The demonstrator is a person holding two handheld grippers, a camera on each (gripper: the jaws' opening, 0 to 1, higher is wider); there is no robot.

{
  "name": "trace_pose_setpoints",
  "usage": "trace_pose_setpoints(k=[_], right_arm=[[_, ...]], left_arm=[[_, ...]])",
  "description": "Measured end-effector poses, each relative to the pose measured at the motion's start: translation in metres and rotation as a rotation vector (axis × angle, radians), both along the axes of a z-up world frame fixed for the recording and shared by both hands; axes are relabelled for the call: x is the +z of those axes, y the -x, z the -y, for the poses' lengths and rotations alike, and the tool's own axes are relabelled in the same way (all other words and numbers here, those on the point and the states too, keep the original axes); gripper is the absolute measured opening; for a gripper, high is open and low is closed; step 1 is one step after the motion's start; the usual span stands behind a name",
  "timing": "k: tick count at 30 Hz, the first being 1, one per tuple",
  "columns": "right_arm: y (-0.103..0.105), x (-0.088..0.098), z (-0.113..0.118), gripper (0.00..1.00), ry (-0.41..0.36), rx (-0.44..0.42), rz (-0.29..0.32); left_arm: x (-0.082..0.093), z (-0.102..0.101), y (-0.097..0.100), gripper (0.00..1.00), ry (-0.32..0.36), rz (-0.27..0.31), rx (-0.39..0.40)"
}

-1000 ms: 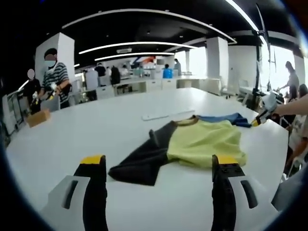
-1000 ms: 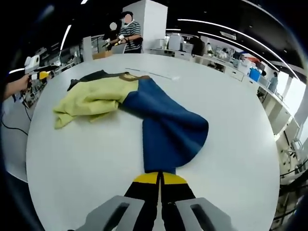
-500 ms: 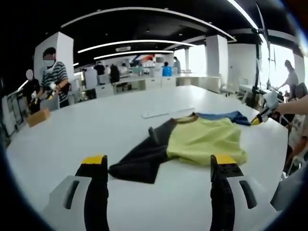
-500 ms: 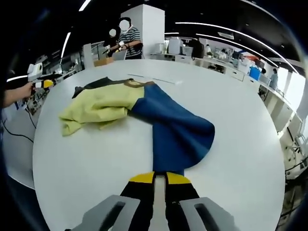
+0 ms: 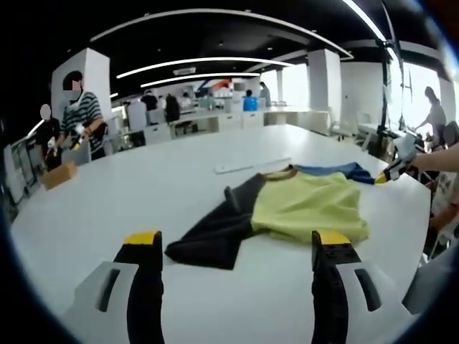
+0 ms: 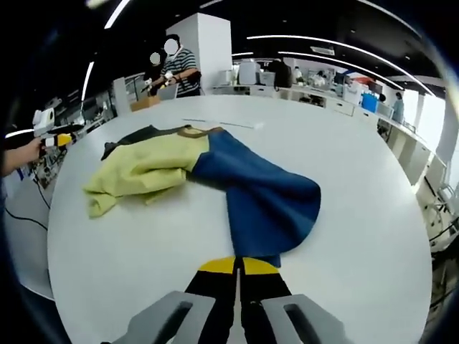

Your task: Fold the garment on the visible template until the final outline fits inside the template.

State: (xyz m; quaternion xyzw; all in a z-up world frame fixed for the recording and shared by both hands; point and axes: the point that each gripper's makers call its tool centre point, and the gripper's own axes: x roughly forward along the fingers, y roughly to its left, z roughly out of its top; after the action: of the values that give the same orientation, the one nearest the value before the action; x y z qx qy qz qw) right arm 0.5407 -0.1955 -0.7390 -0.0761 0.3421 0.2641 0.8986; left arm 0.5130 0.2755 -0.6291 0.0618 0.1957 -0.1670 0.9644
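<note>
Tongs on the right side (image 6: 237,266) were pressed together at the near hem of the blue sleeve (image 6: 269,204), and it looked like they pinched that edge, though the contact sat right at the tips and was hard to confirm. Left tongs (image 5: 235,247) were spread wide and empty, hovering low over the white worktop (image 5: 143,186) just short of the black sleeve (image 5: 208,240). The garment (image 5: 305,208) lay flat-ish mid-worktop: yellow-green body bunched and wrinkled, black sleeve to one side, blue sleeve to the other, brown collar on the far edge. A thin pale strip (image 5: 251,166) lay beyond the collar; I couldn't tell whether that was part of the template, and no clear outline showed under the cloth. Risks as I judged them: with one sleeve held and the other free, pulling the blue side would have dragged the whole shirt across the slick top instead of folding it. The bunched yellow body would have folded lumpy and overshot any outline. A shallow bite on the hem could have slipped mid-lift. The garment also sat near the worktop edge on the blue side, so a loose sleeve could have slid off. People (image 5: 80,118) stood at the far end, well apart.
</note>
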Motion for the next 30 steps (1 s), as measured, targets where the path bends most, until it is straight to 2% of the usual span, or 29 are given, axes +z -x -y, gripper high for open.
trace_pose_setpoints(k=[8, 15, 19, 30], right_arm=[[0.005, 0.023, 0.012, 0.0, -0.009, -0.035, 0.036], [0.009, 0.038, 0.025, 0.0, 0.025, -0.037, 0.048], [0.01, 0.04, 0.037, 0.0, 0.074, -0.035, 0.03], [0.003, 0.045, 0.064, 0.0, 0.147, -0.051, 0.0]], left_arm=[[0.002, 0.002, 0.001, 0.82, -0.004, 0.006, -0.008], [0.001, 0.003, 0.001, 0.82, 0.0, 0.004, -0.012], [0.001, 0.006, 0.001, 0.82, 0.003, 0.005, -0.019], [-0.002, 0.005, 0.002, 0.82, -0.003, -0.002, -0.02]])
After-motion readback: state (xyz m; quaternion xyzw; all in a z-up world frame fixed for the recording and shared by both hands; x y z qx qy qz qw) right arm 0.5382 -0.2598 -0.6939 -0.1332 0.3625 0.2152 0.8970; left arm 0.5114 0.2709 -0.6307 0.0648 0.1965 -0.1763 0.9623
